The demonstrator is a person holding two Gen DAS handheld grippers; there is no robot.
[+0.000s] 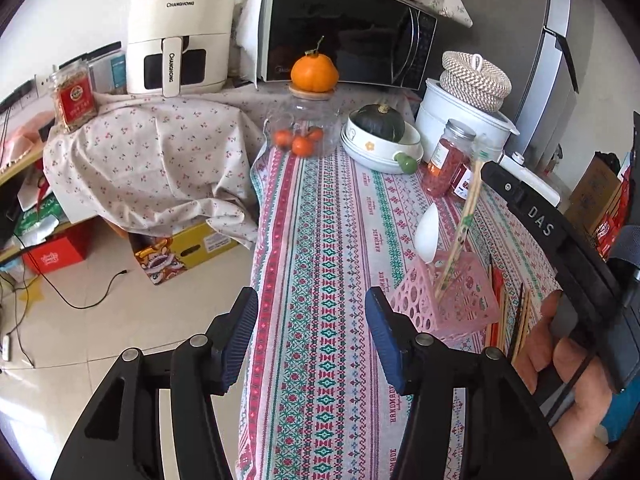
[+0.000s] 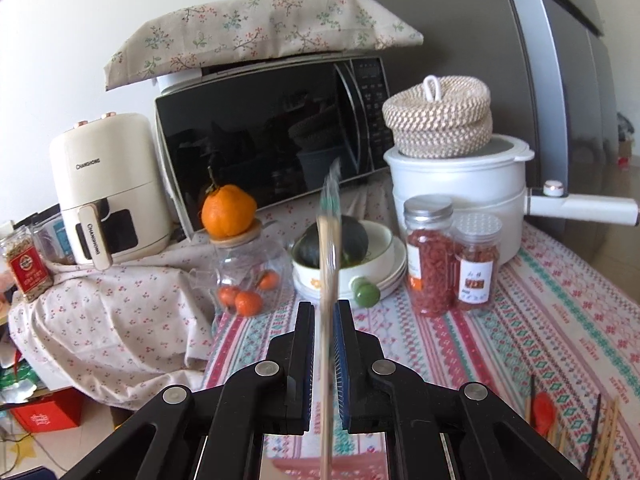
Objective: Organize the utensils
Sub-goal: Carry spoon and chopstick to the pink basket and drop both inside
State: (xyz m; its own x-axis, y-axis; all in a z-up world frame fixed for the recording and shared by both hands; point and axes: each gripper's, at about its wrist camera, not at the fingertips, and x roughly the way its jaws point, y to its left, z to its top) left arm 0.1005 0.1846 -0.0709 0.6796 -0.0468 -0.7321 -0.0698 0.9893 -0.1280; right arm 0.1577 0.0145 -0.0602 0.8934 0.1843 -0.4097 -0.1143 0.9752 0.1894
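A: Where is the wrapped chopstick pair (image 2: 329, 256)?
B: Between the narrow jaws of the right claw (image 2: 325, 344), lower end in the pink basket (image 1: 452, 300).
A: Its direction?
B: Long axis upright, slightly tilted. The left claw (image 1: 312, 336) gapes empty.

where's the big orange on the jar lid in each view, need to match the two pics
Left wrist view: the big orange sits top centre, on the glass jar's wooden lid, in front of the microwave.
Right wrist view: the big orange is left of centre, at mid-height, again on the lid.
Shared landmark: the microwave right behind it in both.
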